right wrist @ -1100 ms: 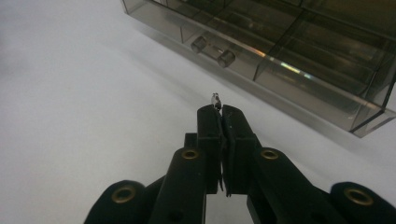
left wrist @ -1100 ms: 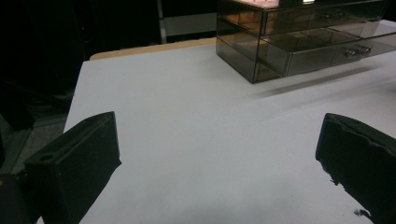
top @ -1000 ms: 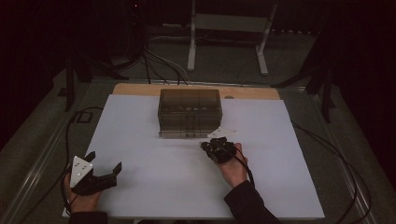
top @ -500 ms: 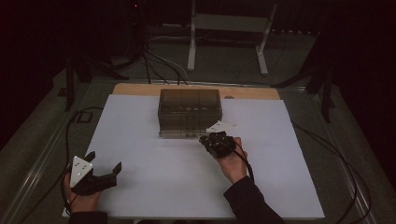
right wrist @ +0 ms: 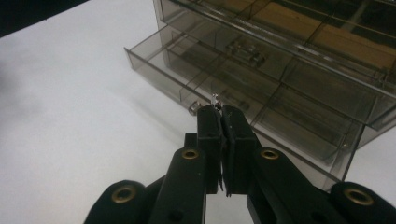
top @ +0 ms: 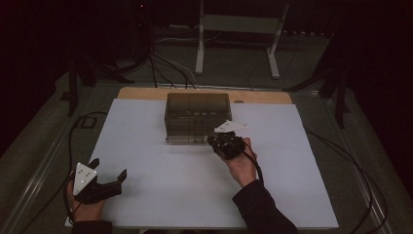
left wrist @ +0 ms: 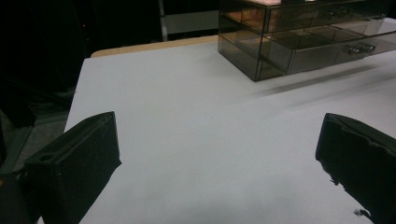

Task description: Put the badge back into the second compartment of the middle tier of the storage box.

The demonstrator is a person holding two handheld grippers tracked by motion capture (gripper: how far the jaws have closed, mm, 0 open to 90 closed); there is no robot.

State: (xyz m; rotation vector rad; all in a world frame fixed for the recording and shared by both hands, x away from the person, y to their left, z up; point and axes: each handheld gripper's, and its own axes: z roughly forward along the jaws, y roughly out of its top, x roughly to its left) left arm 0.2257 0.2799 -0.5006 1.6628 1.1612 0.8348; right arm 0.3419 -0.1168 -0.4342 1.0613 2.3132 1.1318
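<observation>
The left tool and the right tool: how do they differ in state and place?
The left tool has its jaws wide apart with nothing between them; the right tool has its jaws shut on the small metal handle of the bottom drawer. The left tool sits far from the box, over bare white table; the right tool is at the box front. Both have black jaws.

The drawer box (top: 197, 117) sits toward the far middle of the tabletop (top: 160, 180), on the sheet (top: 292, 161) that covers most of it. Right tool (top: 217, 141) is just in front of the box's near right corner, tips pinched together right at the knob (right wrist: 194, 108) of the bottom drawer (right wrist: 177, 60), which sticks out a bit toward it. Left tool (top: 108, 170) is well off at the near left corner of the sheet, the box far ahead and to its right.
</observation>
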